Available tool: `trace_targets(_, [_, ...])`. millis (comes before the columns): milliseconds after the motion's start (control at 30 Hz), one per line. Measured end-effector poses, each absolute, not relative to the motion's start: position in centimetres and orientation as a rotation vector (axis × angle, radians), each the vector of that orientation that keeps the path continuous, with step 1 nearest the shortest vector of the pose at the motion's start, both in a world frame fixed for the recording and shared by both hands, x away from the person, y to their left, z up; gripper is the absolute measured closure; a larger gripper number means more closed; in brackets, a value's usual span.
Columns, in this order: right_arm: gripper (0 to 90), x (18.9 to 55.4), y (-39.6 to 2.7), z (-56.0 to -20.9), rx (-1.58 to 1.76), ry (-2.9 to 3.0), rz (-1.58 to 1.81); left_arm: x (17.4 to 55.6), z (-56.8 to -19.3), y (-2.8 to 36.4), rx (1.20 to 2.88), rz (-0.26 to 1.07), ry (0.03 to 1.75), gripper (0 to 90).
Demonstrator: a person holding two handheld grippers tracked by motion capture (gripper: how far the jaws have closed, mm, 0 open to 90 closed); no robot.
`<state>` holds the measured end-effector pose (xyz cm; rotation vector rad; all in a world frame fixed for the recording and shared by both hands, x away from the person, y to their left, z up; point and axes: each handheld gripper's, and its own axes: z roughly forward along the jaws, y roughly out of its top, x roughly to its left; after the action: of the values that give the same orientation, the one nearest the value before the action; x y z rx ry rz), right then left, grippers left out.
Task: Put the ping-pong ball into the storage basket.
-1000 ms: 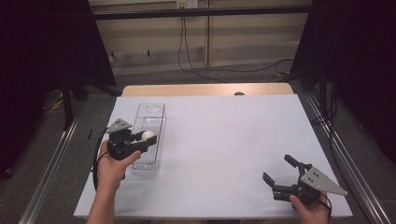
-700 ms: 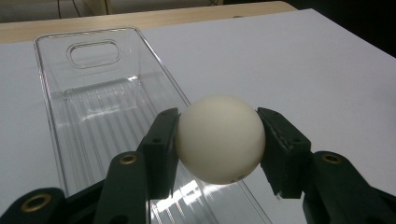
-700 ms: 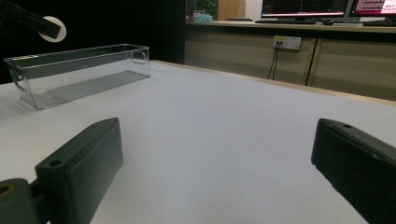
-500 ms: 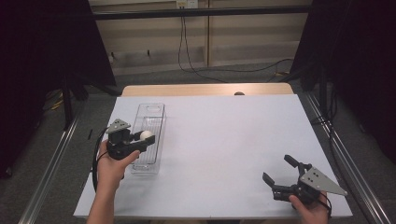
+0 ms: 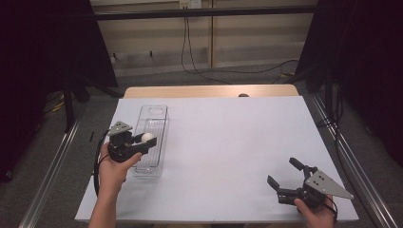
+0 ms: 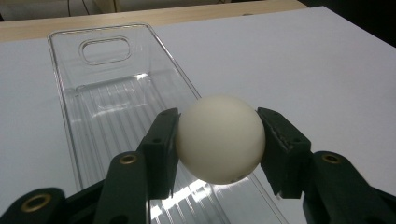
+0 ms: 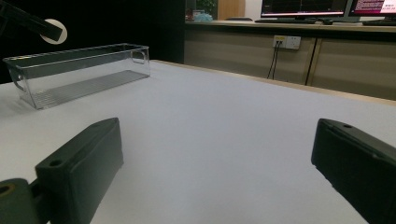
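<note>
Compared with the two earlier high views, nothing has shifted: both hands, both grippers and every object occupy the same places, so this moment is a hold rather than a transfer. The left gripper is clamped on the smooth off-white ball, one black pad pressing each side of it, and carries it above the long clear plastic bin with the ribbed floor and a cut-out handle at its far end; in the high view the ball sits over the bin's middle section, clear of the floor. The bin lies lengthwise on the left part of the white table surface and holds nothing else that can be seen. The right gripper rests low at the near right corner of the table, well apart from the bin, its jaws spread wide with nothing between them; in its own view the two black fingers frame bare tabletop. Judged from this layout, the work in hand is placing the ball in the bin: the carry appears complete, the release is not yet made, and the unchanged pose suggests a pause over the drop point. The next step would likely be to lower slightly and open the left jaws, since a ball dropped from height may bounce or roll along the ribs.
</note>
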<state>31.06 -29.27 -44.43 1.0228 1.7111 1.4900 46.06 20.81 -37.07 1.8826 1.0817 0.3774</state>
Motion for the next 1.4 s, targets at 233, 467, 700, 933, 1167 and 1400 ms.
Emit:
trace_targets(233, [1.9, 31.1, -29.2, -44.4, 1.024, 1.712, 1.490, 46.2, -37.1, 20.9, 1.893, 0.386, 1.079, 51.3])
trace_targets(467, [1.9, 31.0, -29.3, -44.4, 1.024, 1.712, 1.491, 46.2, -37.3, 20.8, 1.891, 0.393, 1.096, 51.3])
trace_targets(700, [1.9, 31.0, -29.2, -44.4, 1.027, 1.712, 1.489, 46.5, -37.7, 21.0, 1.892, 0.400, 1.112, 51.3])
trace_targets(933, [1.9, 31.0, -29.2, -44.4, 1.027, 1.711, 1.490, 46.6, -37.9, 21.1, 1.901, 0.402, 1.118, 51.3])
trace_targets(1167, [1.9, 31.0, -29.2, -44.4, 1.025, 1.711, 1.491, 46.7, -38.2, 21.0, 1.903, 0.412, 1.125, 51.3])
trace_targets(1400, [1.9, 31.0, -29.3, -44.4, 1.027, 1.708, 1.489, 46.8, -38.4, 21.0, 1.906, 0.416, 1.130, 51.3])
